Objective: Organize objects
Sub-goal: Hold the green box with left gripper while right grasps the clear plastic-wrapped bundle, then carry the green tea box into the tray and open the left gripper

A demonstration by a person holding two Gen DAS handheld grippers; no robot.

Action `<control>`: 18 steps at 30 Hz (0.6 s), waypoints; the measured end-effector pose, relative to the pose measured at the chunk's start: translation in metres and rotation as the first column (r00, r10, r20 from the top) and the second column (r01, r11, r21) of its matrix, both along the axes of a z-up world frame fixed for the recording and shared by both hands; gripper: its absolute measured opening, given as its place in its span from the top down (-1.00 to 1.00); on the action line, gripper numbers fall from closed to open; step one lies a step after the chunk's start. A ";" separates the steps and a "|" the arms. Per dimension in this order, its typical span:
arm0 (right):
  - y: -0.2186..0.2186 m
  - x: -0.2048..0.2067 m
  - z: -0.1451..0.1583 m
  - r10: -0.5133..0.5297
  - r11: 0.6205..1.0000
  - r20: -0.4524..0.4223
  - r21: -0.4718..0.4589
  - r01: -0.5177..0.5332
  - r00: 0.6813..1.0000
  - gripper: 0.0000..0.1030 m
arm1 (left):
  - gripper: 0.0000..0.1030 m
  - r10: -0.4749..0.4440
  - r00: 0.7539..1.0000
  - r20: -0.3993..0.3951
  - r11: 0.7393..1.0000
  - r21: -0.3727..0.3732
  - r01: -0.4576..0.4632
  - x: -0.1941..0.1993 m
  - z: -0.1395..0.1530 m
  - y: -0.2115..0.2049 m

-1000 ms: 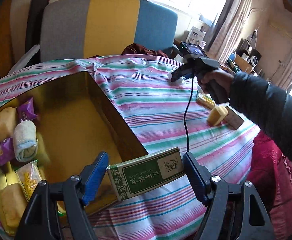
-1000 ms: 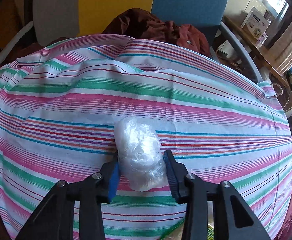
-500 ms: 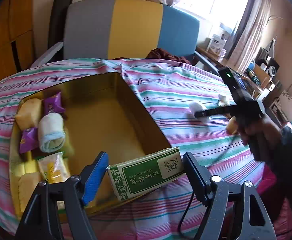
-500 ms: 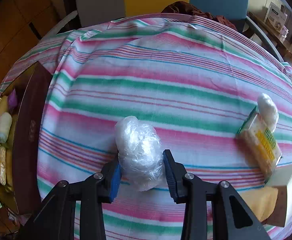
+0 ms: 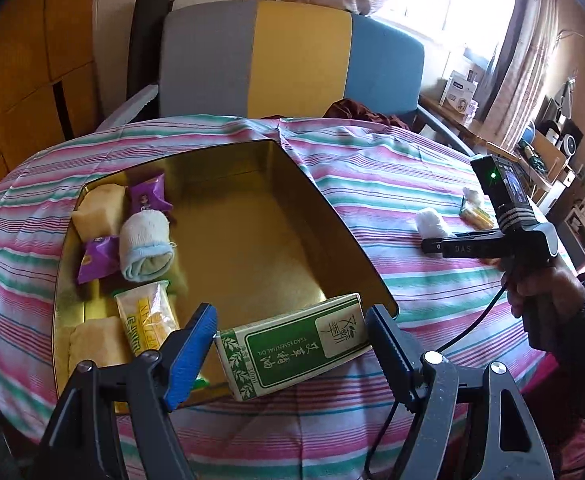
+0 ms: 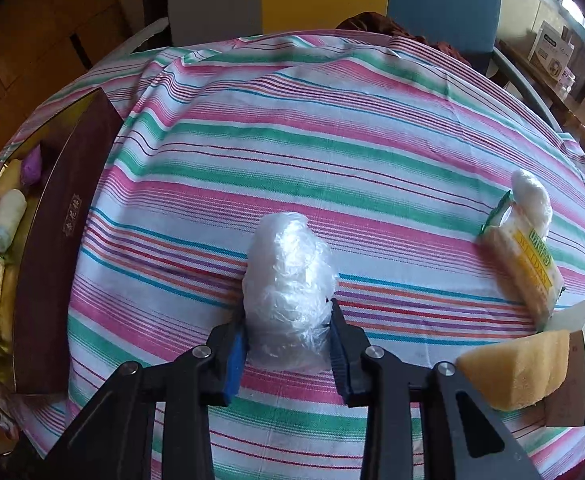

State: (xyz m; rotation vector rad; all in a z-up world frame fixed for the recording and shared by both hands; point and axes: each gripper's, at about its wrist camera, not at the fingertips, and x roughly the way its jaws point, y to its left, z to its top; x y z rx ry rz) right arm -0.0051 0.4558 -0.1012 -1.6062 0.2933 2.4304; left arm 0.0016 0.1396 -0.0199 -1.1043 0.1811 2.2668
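Round worktop [image 6: 332, 152] under a pink-green striped cloth, a tricolour chair [image 5: 292, 56] at 12 o'clock. Gold tin [image 5: 332, 216], lidless, at 9 o'clock in the right wrist view, packed along one side with snack packets and a rolled white towel [image 5: 145, 246], evidently the collecting bin. Green essential-oil box [image 5: 292, 350], pinched endwise in the left gripper [image 5: 292, 354], hangs at the tin's near rim, likely for dropping in. Crumpled clear-plastic bundle [image 6: 288, 296], squeezed in the right gripper [image 6: 288, 340], just above the cloth. Yellow sponge [image 6: 512, 372] at 4 o'clock, unsorted.
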 end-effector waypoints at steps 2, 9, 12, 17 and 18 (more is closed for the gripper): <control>0.001 0.000 -0.001 -0.002 1.000 -0.001 -0.009 0.002 1.000 0.31 | -0.50 0.000 1.000 0.001 1.000 -0.005 0.000 0.002 -0.001 -0.001; 0.000 0.005 0.004 -0.002 1.000 -0.001 -0.008 0.002 1.000 0.31 | -0.50 -0.004 1.000 0.014 1.000 -0.017 0.004 0.004 -0.006 0.001; 0.001 0.003 0.004 0.000 1.000 0.000 -0.005 0.000 1.000 0.31 | -0.50 -0.002 1.000 0.023 1.000 -0.020 0.003 0.002 -0.008 0.001; 0.001 0.003 0.003 0.002 1.000 0.000 -0.002 -0.002 1.000 0.31 | -0.50 0.007 0.998 0.055 1.000 0.011 -0.007 -0.007 -0.008 -0.005; 0.001 0.002 0.003 0.003 1.000 0.001 -0.001 -0.003 1.000 0.31 | -0.50 0.014 0.998 0.064 0.999 0.028 -0.016 -0.011 -0.006 -0.008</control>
